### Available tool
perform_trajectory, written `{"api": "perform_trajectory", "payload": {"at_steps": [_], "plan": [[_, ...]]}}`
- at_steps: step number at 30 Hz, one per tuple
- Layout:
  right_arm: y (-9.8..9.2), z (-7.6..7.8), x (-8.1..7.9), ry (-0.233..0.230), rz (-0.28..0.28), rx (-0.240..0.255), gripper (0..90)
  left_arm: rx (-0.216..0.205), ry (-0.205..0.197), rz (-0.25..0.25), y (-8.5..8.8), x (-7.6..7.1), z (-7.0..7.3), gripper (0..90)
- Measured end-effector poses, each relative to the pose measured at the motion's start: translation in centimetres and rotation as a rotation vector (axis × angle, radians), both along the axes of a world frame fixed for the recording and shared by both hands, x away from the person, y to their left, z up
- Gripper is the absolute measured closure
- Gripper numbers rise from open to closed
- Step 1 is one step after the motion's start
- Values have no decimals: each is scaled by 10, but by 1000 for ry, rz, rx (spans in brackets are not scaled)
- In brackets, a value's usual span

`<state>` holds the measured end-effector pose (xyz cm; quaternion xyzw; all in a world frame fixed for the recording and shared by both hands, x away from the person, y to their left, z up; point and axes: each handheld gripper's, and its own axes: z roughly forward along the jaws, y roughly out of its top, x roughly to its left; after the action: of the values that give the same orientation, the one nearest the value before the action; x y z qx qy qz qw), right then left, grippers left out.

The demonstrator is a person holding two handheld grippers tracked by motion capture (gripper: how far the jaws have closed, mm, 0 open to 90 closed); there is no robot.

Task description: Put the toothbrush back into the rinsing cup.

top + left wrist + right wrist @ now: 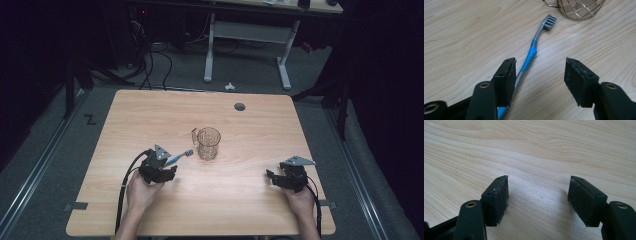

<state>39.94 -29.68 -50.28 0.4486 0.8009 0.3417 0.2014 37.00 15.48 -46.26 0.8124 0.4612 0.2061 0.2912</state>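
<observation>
A: Left gripper (540,71) up close, jaws apart, nothing pinched. Toothbrush (530,56) handle lies against the inside of its left pad, bristles pointing away toward the mesh cup (576,8).

B: Risk?

A: I'd say closing off-centre just shoves the handle sideways across the table (250,200), or it slips out.

B: Right gripper (537,192)?

A: Jaws apart too, over bare wood, well off from the brush.

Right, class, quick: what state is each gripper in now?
Left gripper: open, toothbrush lying between the jaws beside one pad, not clamped.
Right gripper: open, holding nothing.
</observation>
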Motion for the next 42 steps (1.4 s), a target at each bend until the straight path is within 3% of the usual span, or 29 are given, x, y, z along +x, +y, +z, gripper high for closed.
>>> {"api": "perform_trajectory", "payload": {"at_steps": [13,21,25,32,42], "plan": [[0,0,0,0,-1,0,334,15,39,-26,-3,17,7,513],[0,0,0,0,-1,0,334,55,70,-29,-5,30,8,518],[0,0,0,0,-1,0,334,83,95,-38,-7,35,7,546],[0,0,0,0,-1,0,335,88,133,-54,-12,45,4,582],[0,0,0,-1,0,0,334,129,193,-63,-20,58,-1,608]]}}
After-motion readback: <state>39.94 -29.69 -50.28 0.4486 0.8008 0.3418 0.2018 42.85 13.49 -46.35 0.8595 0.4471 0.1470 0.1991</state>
